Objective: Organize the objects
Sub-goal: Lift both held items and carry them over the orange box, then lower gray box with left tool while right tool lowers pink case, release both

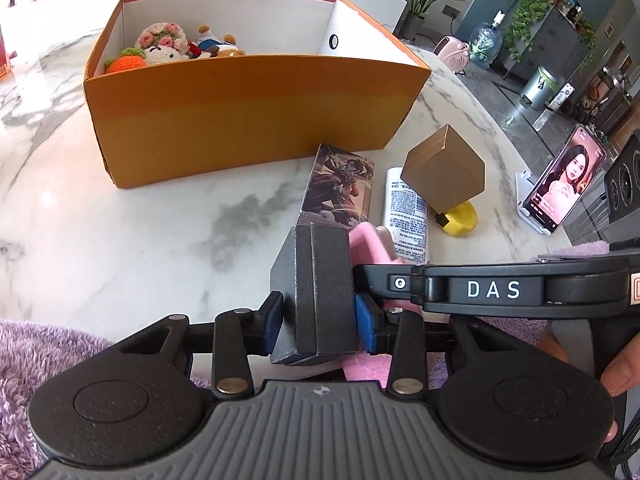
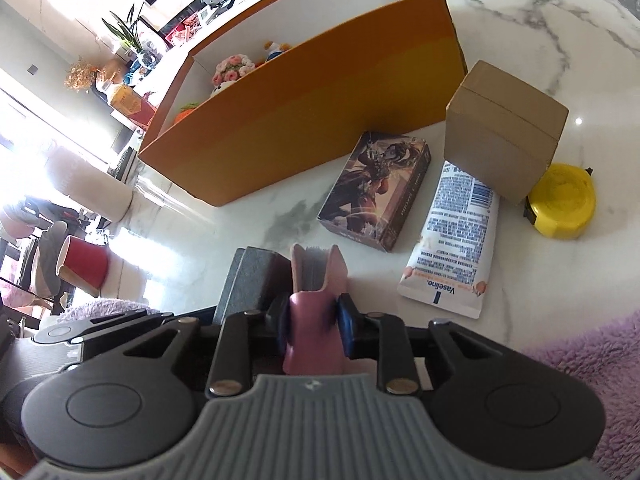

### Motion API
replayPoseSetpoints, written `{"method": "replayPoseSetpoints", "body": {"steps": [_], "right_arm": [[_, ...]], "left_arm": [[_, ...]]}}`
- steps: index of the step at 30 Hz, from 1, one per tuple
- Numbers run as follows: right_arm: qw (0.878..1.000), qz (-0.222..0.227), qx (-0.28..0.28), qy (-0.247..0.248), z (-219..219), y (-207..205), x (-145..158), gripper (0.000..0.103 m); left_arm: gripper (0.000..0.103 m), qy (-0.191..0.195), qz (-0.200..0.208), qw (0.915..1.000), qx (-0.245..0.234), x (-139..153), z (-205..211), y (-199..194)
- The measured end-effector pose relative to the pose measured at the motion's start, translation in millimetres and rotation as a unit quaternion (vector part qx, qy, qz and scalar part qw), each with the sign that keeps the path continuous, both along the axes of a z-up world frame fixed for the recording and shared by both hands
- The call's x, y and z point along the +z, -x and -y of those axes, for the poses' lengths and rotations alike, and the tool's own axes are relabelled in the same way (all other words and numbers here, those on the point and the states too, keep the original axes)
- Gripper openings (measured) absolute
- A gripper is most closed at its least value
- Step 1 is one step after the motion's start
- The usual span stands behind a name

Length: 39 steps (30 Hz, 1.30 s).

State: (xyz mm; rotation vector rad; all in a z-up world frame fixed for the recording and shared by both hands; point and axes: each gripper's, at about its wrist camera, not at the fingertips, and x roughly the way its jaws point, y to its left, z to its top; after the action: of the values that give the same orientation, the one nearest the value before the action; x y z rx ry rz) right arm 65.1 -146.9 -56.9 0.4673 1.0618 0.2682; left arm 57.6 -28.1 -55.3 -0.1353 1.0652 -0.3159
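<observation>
Two tools grip: left tool point(image 1: 320, 316) clamps black box point(image 1: 316, 280), right tool point(image 2: 314, 322) pink case point(image 2: 314, 320).

The near wall of the orange box point(image 1: 248, 120) is hiding most of the plush toys point(image 1: 168, 46) from you; behind it, the shelf clutter is blurring out.

The white letters "DAS" stand on the arm of the right gripper point(image 1: 494, 290), which reaches across just ahead of the left gripper point(image 1: 320, 322). In the right wrist view, the word "Vaseline." reads upside down in blue on the near end of a white tube point(image 2: 452, 240), ahead and to the right of that gripper. The tube's fine print and barcode are too small to read.
</observation>
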Motion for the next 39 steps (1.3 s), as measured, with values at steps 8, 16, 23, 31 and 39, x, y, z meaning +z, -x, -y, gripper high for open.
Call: {"method": "replayPoseSetpoints", "body": {"steps": [8, 16, 23, 31, 39], "right_arm": [[0.999, 0.030, -0.010, 0.011, 9.9, 8.5, 23.1, 0.020], [0.992, 0.126, -0.010, 0.019, 25.9, -5.9, 94.4, 0.020], [0.979, 0.197, -0.017, 0.040, 36.9, -41.4, 148.9, 0.020], [0.961, 0.254, -0.039, 0.101, 26.4, -97.3, 159.2, 0.020], [0.955, 0.223, -0.037, 0.190, 17.8, -155.0, 112.2, 0.019]], "left_arm": [[0.044, 0.017, 0.029, 0.9994, 0.013, 22.9, -4.4, 3.2], [0.044, 0.055, 0.086, 0.9944, 0.025, 83.4, -16.4, -18.7], [0.044, 0.041, 0.142, 0.9887, 0.024, 125.9, -7.7, -63.0], [0.044, 0.018, 0.169, 0.9844, 0.045, 128.6, 10.3, -121.5], [0.044, 0.027, 0.098, 0.9917, 0.080, 74.9, 14.3, -173.9]]}}
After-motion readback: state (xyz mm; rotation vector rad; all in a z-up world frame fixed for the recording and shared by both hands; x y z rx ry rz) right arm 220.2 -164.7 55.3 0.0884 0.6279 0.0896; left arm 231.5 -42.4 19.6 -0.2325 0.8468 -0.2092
